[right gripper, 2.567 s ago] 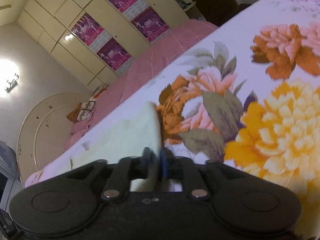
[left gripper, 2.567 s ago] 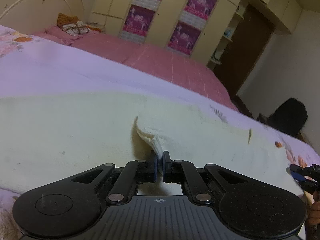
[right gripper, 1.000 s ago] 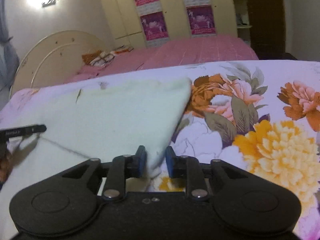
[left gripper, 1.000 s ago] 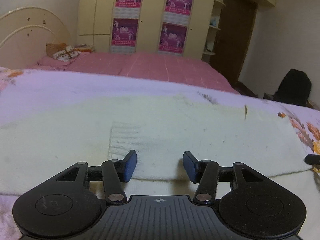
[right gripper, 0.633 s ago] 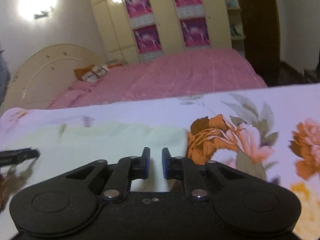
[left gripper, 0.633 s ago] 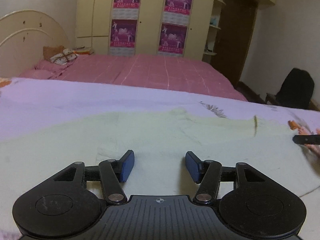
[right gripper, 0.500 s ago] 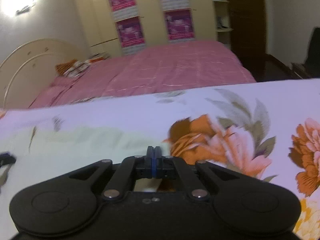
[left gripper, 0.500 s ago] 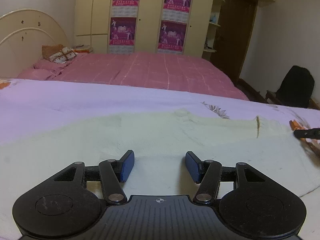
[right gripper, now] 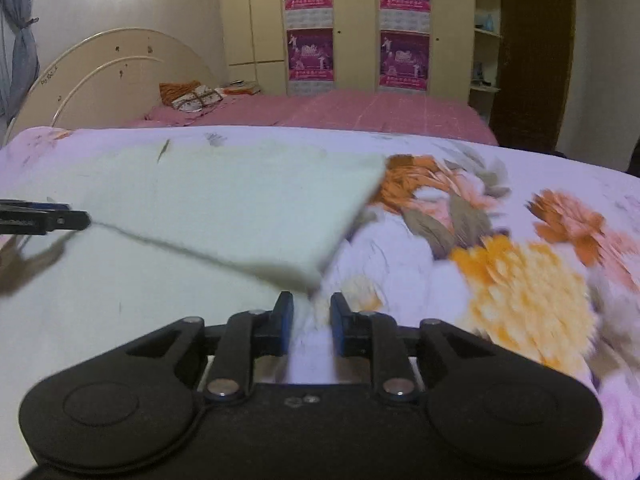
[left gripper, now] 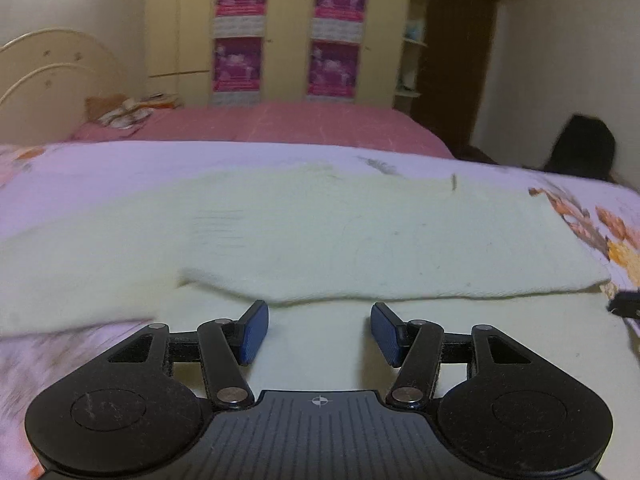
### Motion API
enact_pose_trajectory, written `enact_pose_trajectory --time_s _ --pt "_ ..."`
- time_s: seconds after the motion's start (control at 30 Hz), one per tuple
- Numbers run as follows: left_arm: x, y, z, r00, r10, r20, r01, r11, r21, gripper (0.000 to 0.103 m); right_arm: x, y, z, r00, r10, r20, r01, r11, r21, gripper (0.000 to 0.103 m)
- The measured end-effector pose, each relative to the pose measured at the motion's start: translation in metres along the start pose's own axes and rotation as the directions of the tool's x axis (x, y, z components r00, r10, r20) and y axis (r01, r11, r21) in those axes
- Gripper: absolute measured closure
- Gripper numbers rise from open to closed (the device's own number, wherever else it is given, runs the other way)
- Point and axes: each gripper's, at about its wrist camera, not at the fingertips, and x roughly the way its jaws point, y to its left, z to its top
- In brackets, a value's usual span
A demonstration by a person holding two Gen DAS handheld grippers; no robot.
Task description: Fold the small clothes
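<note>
A cream knit garment (left gripper: pixel 320 232) lies flat on the floral bedspread (right gripper: pixel 520 280), with a folded upper layer whose edge runs across just ahead of my fingers. It also shows in the right wrist view (right gripper: pixel 224 200). My left gripper (left gripper: pixel 318 334) is open and empty, low over the garment's lower layer. My right gripper (right gripper: pixel 311 326) is open a little at the garment's right corner, with nothing held. The left gripper's tips (right gripper: pixel 44 218) show at the left edge of the right wrist view. The right gripper's tip (left gripper: pixel 626 304) shows at the right edge of the left wrist view.
A pink bed (left gripper: pixel 300 124) with a cream headboard (right gripper: pixel 112 76) and pillows stands behind. Cream wardrobes with purple posters (right gripper: pixel 356 24) line the far wall. A dark door (right gripper: pixel 532 52) and a dark chair (left gripper: pixel 580 152) are at the right.
Both grippers have pulled back toward the near edge of the garment. My right gripper, shut half a second ago, has opened a little. The left gripper stays open.
</note>
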Motion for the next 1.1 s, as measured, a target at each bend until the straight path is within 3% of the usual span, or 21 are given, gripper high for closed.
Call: enact_pose_trajectory --time_s 0.23,0.27,0.33,0.43,0.5,0.57,0.63,0.67,0.73,0.8,0.87,0.93,1.0,1.1 --pt "0.003 0.028 0.023 0.995 0.063 0.08 -0.058 0.996 -0.062 0.046 -0.028 -0.013 0.003 0.999 0.016 0.039 -0.022 0.986 0.164 0.082" --pt "0.009 0.029 0.026 0.996 0.056 0.067 -0.052 0.996 -0.067 0.046 -0.027 -0.013 0.004 0.999 0.019 0.035 -0.025 0.985 0.171 0.082" --pt "0.036 0.033 0.027 0.996 0.033 -0.077 -0.04 0.995 -0.092 0.046 -0.027 -0.01 0.004 0.999 0.023 0.026 -0.027 0.982 0.185 0.082" --pt "0.012 0.044 0.022 0.999 0.035 -0.026 -0.039 0.987 -0.156 0.046 -0.025 -0.007 0.004 0.999 0.029 0.015 -0.031 0.975 0.219 0.082" --pt "-0.02 0.061 0.011 0.995 0.09 0.049 -0.078 0.975 -0.207 0.046 -0.029 -0.007 0.005 0.999 0.029 0.026 -0.034 0.971 0.235 0.081" --pt "-0.05 0.093 -0.007 0.987 0.149 0.062 -0.125 0.949 -0.289 0.046 -0.032 -0.008 0.003 0.999 0.032 0.032 -0.039 0.964 0.262 0.081" --pt "-0.074 0.135 -0.028 0.974 0.224 0.04 -0.188 0.891 -0.413 0.046 -0.031 -0.012 0.002 0.999 0.034 0.028 -0.041 0.952 0.302 0.081" --pt "-0.086 0.161 -0.04 0.964 0.263 0.026 -0.215 0.84 -0.498 0.046 -0.029 -0.014 0.001 0.999 0.035 0.024 -0.041 0.945 0.325 0.081" --pt "-0.106 0.209 -0.063 0.942 0.335 -0.002 -0.252 0.704 -0.664 0.047 -0.026 -0.018 -0.001 0.999 0.033 0.01 -0.034 0.923 0.384 0.081" --pt "-0.12 0.249 -0.082 0.933 0.359 0.005 -0.217 0.574 -0.79 0.047 -0.023 -0.017 -0.002 1.0 0.027 -0.001 -0.024 0.9 0.435 0.081" --pt "-0.125 0.277 -0.094 0.93 0.364 0.042 -0.149 0.48 -0.865 0.047 -0.021 -0.012 -0.001 1.0 0.023 -0.007 -0.017 0.888 0.459 0.081" --pt "-0.122 0.299 -0.103 0.933 0.354 0.071 -0.088 0.414 -0.906 0.047 -0.018 -0.004 0.001 1.0 0.022 -0.013 -0.013 0.883 0.47 0.081" --pt "-0.118 0.312 -0.11 0.933 0.345 0.108 -0.031 0.374 -0.927 0.047 -0.017 0.006 0.007 1.0 0.018 -0.015 -0.009 0.885 0.466 0.08" --pt "-0.103 0.32 -0.113 0.933 0.34 0.122 -0.01 0.361 -0.932 0.053 -0.011 0.019 0.018 1.0 0.019 -0.014 -0.01 0.88 0.476 0.08"
